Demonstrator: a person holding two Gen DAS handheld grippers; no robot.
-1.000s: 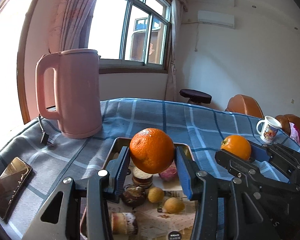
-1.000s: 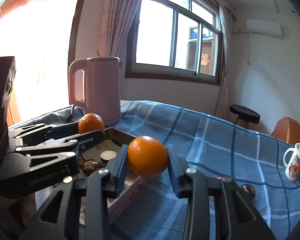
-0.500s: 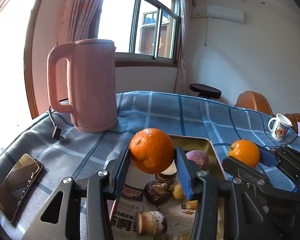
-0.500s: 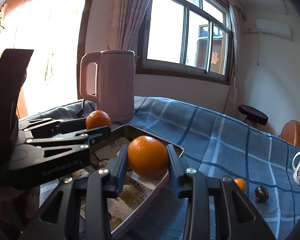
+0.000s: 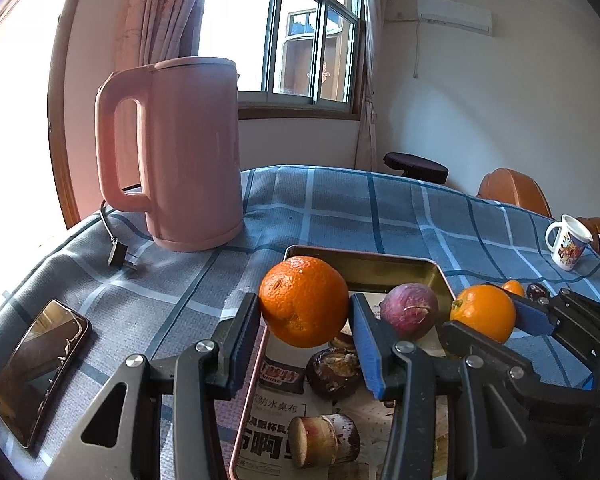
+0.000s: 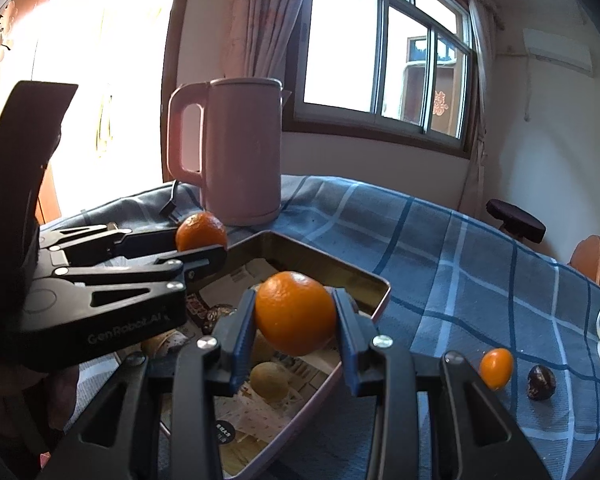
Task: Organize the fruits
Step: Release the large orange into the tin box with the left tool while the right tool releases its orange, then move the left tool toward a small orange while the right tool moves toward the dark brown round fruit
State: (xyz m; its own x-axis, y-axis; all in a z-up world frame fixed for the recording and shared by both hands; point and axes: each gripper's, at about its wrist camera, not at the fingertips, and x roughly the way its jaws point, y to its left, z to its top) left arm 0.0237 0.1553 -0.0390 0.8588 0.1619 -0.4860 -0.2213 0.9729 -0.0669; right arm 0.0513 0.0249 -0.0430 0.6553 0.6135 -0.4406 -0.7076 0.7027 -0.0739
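Observation:
My left gripper (image 5: 304,316) is shut on an orange (image 5: 303,301) and holds it over the left rim of a metal tray (image 5: 364,266) lined with newspaper. My right gripper (image 6: 295,318) is shut on a second orange (image 6: 295,312) above the tray's (image 6: 340,270) right side; it also shows in the left wrist view (image 5: 483,312). In the tray lie a purple fruit (image 5: 409,310), a dark brown fruit (image 5: 334,372), a cut cane piece (image 5: 324,440) and a yellowish fruit (image 6: 269,380). A small orange (image 6: 496,368) and a dark fruit (image 6: 541,382) lie on the cloth.
A pink kettle (image 5: 172,152) with its cord and plug (image 5: 118,256) stands behind the tray. A phone (image 5: 40,368) lies at the left. A white mug (image 5: 568,242) stands at the far right. A blue checked cloth (image 5: 380,208) covers the table.
Both grippers, each holding its orange, moved closer to the kettle and lower over the tray. The left one shifted toward the tray's left rim.

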